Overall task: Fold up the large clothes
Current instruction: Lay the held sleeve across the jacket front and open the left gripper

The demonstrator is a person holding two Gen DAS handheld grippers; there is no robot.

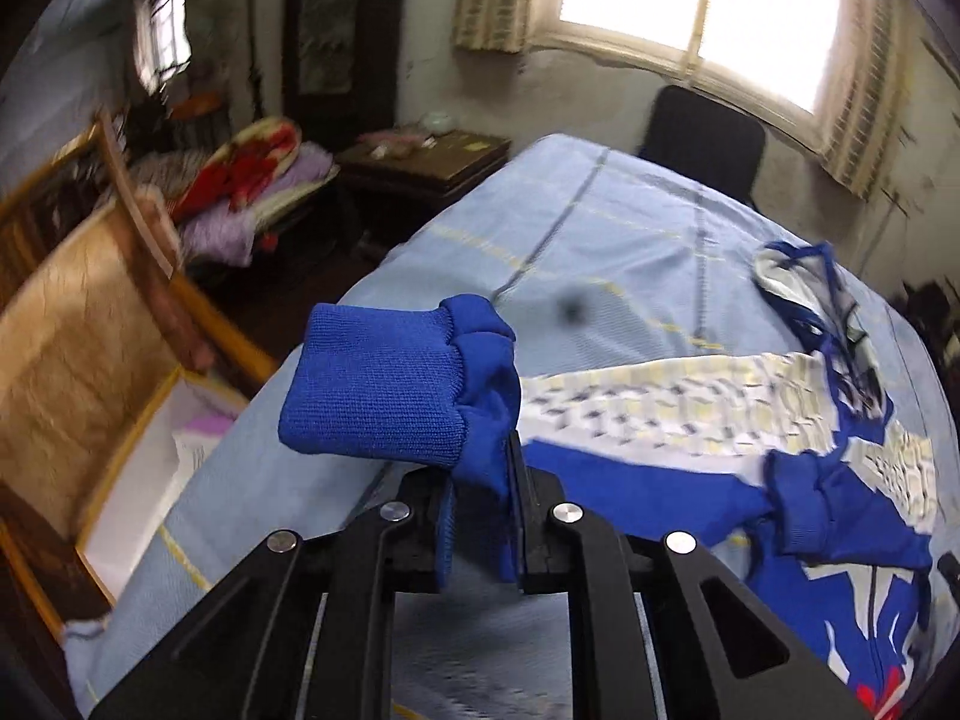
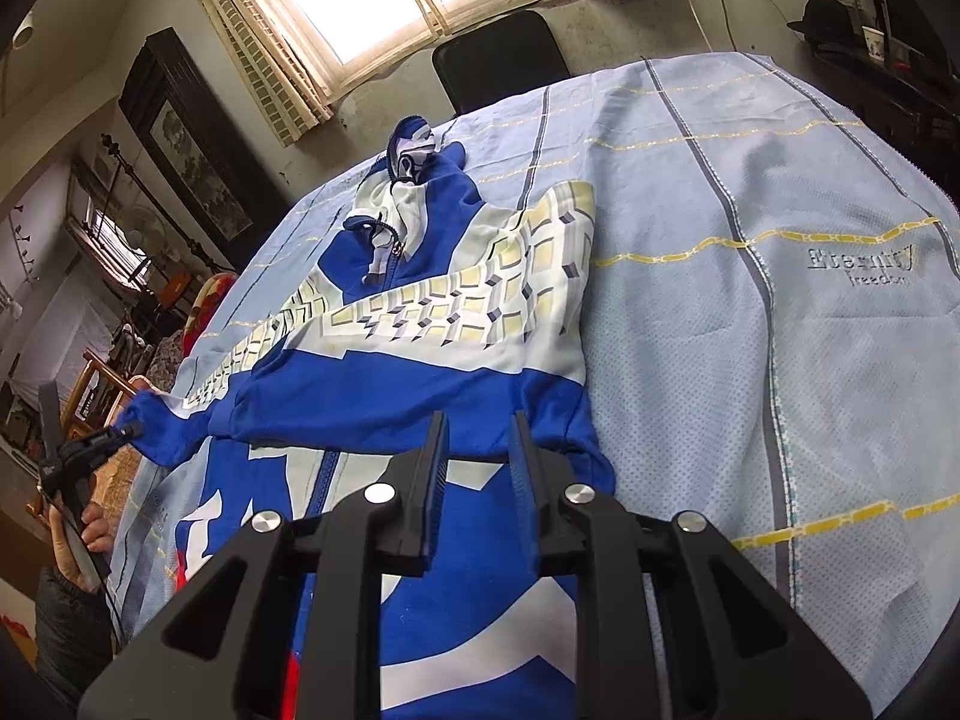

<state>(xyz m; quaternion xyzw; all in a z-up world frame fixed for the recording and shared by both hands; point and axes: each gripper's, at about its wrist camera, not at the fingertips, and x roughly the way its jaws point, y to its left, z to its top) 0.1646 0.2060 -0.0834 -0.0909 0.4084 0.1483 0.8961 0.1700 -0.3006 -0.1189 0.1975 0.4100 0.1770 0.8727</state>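
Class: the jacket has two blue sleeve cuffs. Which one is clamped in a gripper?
The ribbed cuff in the left gripper; the other cuff lies free on the jacket.

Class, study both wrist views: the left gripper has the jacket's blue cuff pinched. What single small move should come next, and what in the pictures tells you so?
Probably carry the blue cuff across onto the jacket body. The left gripper is shut on the fabric just behind the cuff, and that sleeve stretches out sideways toward the bed edge, unfolded. The right gripper is open above the other sleeve, already lying across the chest.
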